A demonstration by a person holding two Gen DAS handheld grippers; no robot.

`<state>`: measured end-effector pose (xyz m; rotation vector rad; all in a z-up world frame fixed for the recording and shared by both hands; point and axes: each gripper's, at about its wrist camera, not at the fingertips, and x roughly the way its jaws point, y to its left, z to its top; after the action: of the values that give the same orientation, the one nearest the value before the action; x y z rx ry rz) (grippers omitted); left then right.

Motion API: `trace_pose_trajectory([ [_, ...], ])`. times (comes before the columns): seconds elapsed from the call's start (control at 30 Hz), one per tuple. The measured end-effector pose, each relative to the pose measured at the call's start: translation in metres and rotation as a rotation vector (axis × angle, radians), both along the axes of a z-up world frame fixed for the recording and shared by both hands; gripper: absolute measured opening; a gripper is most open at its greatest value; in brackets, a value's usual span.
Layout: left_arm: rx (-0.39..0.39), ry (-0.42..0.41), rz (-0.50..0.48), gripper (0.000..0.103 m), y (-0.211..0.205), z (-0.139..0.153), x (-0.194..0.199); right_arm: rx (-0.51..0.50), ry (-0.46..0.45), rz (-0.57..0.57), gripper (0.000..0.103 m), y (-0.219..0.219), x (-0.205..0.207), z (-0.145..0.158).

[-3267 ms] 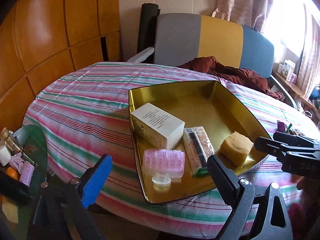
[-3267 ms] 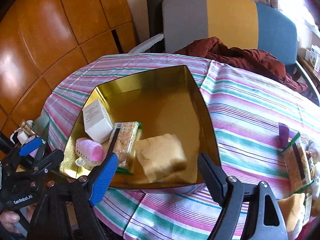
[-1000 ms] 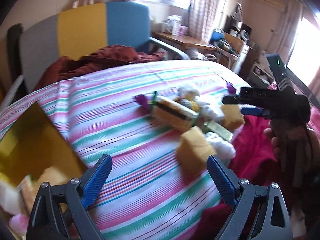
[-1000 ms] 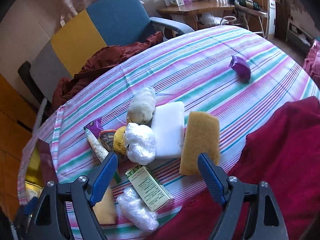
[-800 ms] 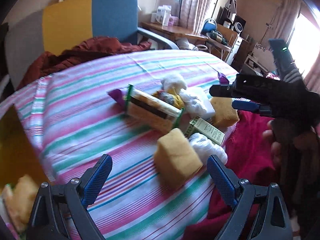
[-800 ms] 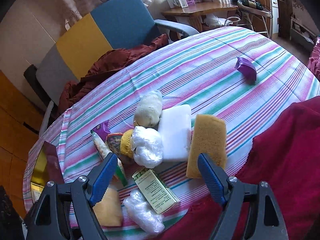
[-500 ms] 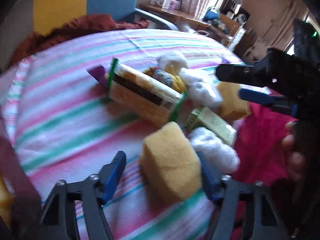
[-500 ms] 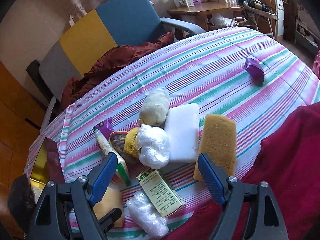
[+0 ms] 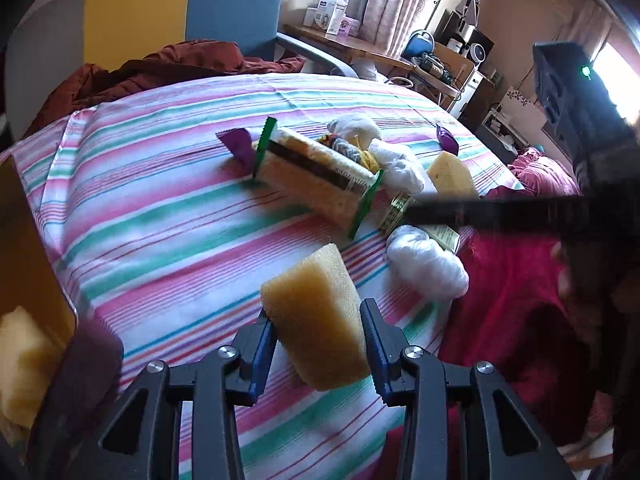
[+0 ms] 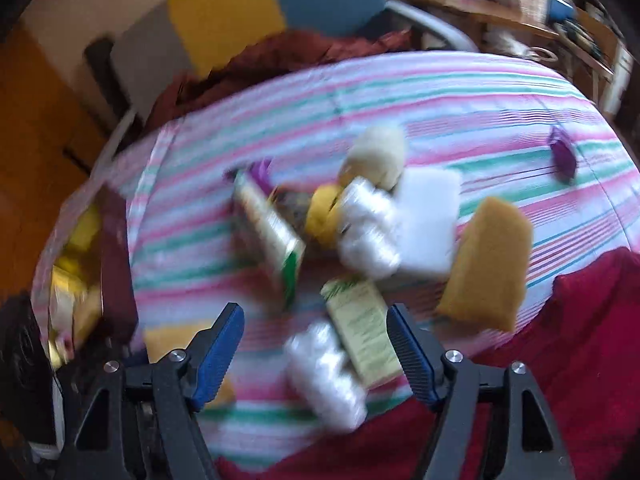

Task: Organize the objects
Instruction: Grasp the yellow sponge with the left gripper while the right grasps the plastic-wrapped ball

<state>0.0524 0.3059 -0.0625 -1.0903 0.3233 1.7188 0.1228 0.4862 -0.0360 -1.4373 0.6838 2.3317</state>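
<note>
My left gripper [image 9: 320, 344] is shut on a yellow sponge block [image 9: 316, 316] above the striped tablecloth [image 9: 160, 216]. My right gripper [image 10: 316, 340] is open and empty, hovering over a green-and-cream carton [image 10: 362, 332] and a white plastic-wrapped bundle [image 10: 324, 372]. The pile on the cloth holds a long green-edged snack pack [image 9: 316, 176], a flat orange sponge [image 10: 484, 264], a white block [image 10: 428, 212], another wrapped bundle [image 10: 368, 228] and a cream ball [image 10: 378, 152]. The right wrist view is blurred.
The gold tray's [image 9: 24, 248] corner shows at the left with another yellow sponge [image 9: 20, 360] in it. A red cloth [image 9: 516, 312] lies off the table's right edge. A purple wrapper [image 10: 562, 156] lies far right. A chair [image 9: 176, 12] with a brown garment [image 9: 160, 68] stands behind.
My left gripper has swung from the tray to the pile and closed on the yellow sponge block. My right gripper has moved down toward the carton and the wrapped bundle.
</note>
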Motion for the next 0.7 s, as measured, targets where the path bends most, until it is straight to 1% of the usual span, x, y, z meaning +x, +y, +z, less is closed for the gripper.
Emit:
trace_pose_trajectory([
  [0.1, 0.009, -0.017, 0.010, 0.042, -0.003, -0.001, -0.001, 0.016, -0.106, 0.105, 0.070, -0.025, -0.003, -0.011],
  [0.17, 0.013, -0.021, 0.015, 0.042, -0.004, -0.002, -0.001, 0.015, -0.139, 0.130, 0.070, -0.033, -0.002, -0.017],
  [0.3, 0.017, -0.024, 0.026, 0.046, -0.010, -0.003, -0.003, 0.030, -0.203, 0.073, 0.070, -0.026, -0.003, -0.031],
  [0.37, 0.021, -0.036, 0.037, 0.049, -0.012, -0.003, -0.007, 0.027, -0.212, 0.065, 0.070, -0.024, -0.005, -0.035],
  [0.4, 0.022, -0.038, 0.047, 0.051, -0.012, -0.002, -0.008, 0.020, -0.211, 0.069, 0.070, -0.024, -0.007, -0.036],
  [0.43, 0.022, -0.041, 0.049, 0.053, -0.012, -0.002, -0.009, 0.020, -0.211, 0.068, 0.068, -0.024, -0.008, -0.037],
  [0.47, 0.022, -0.049, 0.047, 0.058, -0.011, -0.003, -0.010, 0.024, -0.210, 0.069, 0.065, -0.024, -0.010, -0.038],
  [0.5, 0.020, -0.057, 0.045, 0.065, -0.009, -0.004, -0.010, 0.025, -0.210, 0.073, 0.057, -0.025, -0.011, -0.040],
  [0.53, 0.016, -0.067, 0.042, 0.067, -0.008, -0.005, -0.010, 0.028, -0.210, 0.079, 0.051, -0.027, -0.013, -0.041],
  [0.57, 0.011, -0.071, 0.041, 0.070, -0.007, -0.006, -0.010, 0.036, -0.214, 0.088, 0.048, -0.029, -0.015, -0.043],
  [0.6, 0.003, -0.070, 0.040, 0.070, -0.006, -0.008, -0.009, 0.045, -0.219, 0.099, 0.042, -0.029, -0.018, -0.043],
  [0.63, -0.005, -0.067, 0.035, 0.070, -0.004, -0.010, -0.008, 0.054, -0.222, 0.108, 0.040, -0.031, -0.020, -0.044],
  [0.67, -0.009, -0.064, 0.034, 0.067, -0.003, -0.011, -0.008, 0.069, -0.221, 0.115, 0.040, -0.033, -0.021, -0.045],
  [0.7, -0.018, -0.055, 0.035, 0.061, -0.001, -0.013, -0.007, 0.080, -0.219, 0.121, 0.039, -0.035, -0.021, -0.045],
])
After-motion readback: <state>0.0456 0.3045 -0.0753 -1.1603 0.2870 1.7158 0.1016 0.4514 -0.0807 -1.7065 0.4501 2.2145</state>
